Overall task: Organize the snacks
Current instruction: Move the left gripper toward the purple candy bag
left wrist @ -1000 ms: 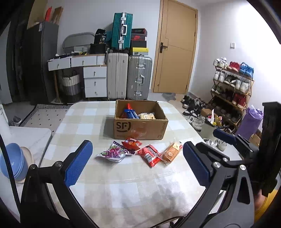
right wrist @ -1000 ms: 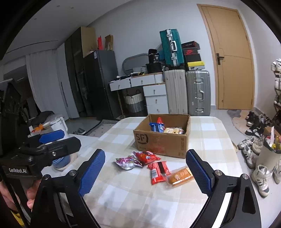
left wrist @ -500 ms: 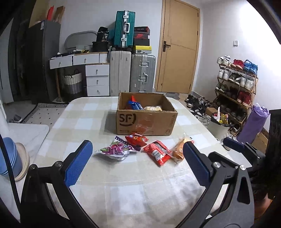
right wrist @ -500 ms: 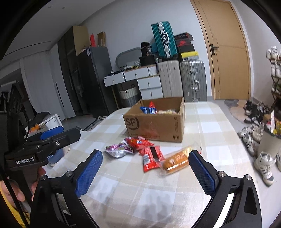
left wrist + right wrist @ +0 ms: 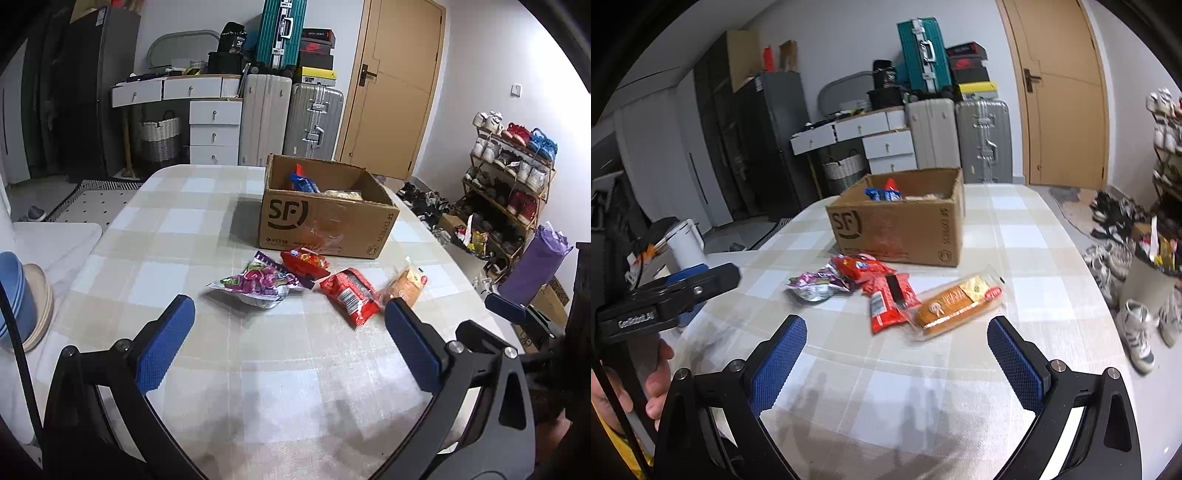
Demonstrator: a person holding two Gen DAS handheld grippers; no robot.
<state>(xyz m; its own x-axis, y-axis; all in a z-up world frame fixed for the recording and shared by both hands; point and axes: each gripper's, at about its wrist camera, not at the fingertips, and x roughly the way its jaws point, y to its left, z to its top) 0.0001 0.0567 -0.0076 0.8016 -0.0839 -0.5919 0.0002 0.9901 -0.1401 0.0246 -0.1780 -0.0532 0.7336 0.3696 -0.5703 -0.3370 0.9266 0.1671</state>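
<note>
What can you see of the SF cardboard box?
The SF cardboard box is brown corrugated card with a black SF logo on its front wall and small print on the side wall. It sits upright and open-topped on the checked tablecloth, toward the far side. A blue packet and a pale packet show inside. The red snack packet lies close to its front base; contact is unclear. Neither gripper touches it.

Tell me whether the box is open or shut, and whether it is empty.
Open, not empty. The box has no lid over its top, and a blue packet and other snacks show inside.
</note>
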